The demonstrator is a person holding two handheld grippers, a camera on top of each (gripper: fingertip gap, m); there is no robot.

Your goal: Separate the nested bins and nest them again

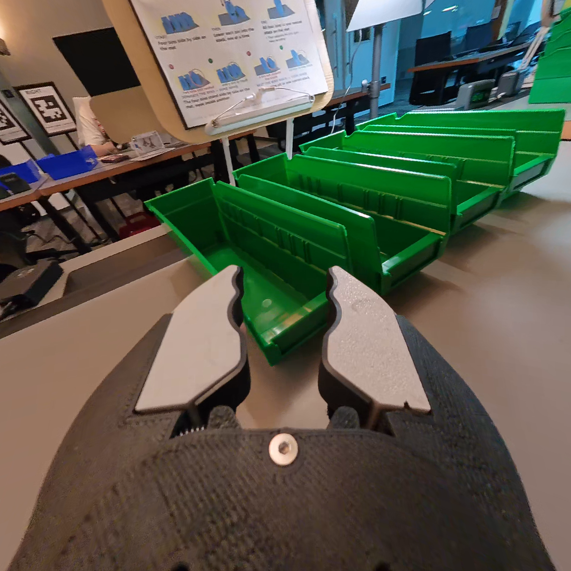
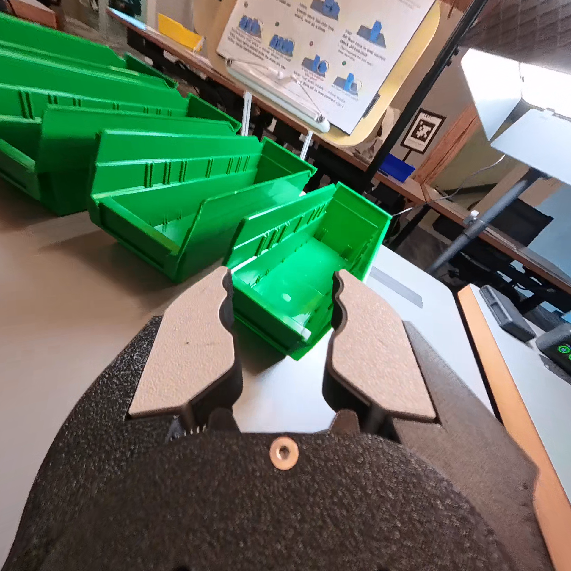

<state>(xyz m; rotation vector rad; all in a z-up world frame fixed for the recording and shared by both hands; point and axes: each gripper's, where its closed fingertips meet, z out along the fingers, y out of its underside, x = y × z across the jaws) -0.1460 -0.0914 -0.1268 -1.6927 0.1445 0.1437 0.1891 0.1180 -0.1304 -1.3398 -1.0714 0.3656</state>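
Observation:
Several green bins stand side by side in a row on the beige table (image 1: 463,309). In the left wrist view my left gripper (image 1: 284,273) is open and empty, low over the table, just in front of the row's leftmost bin (image 1: 200,222). Its front lip shows between the fingers. The other bins (image 1: 401,197) run off to the right. In the right wrist view my right gripper (image 2: 282,273) is open and empty in front of the row's rightmost bin (image 2: 309,262). The neighbouring bin (image 2: 173,197) is to its left. Neither gripper touches a bin.
An instruction board on a stand (image 1: 241,61) rises behind the bins; it also shows in the right wrist view (image 2: 324,55). The table's left edge (image 1: 92,268) is near the leftmost bin. An orange-edged table (image 2: 494,386) with a black device (image 2: 559,352) adjoins on the right. Blue bins (image 1: 68,160) sit on a far table. One gripper's finger ends stand about 40 centimeters off the other's.

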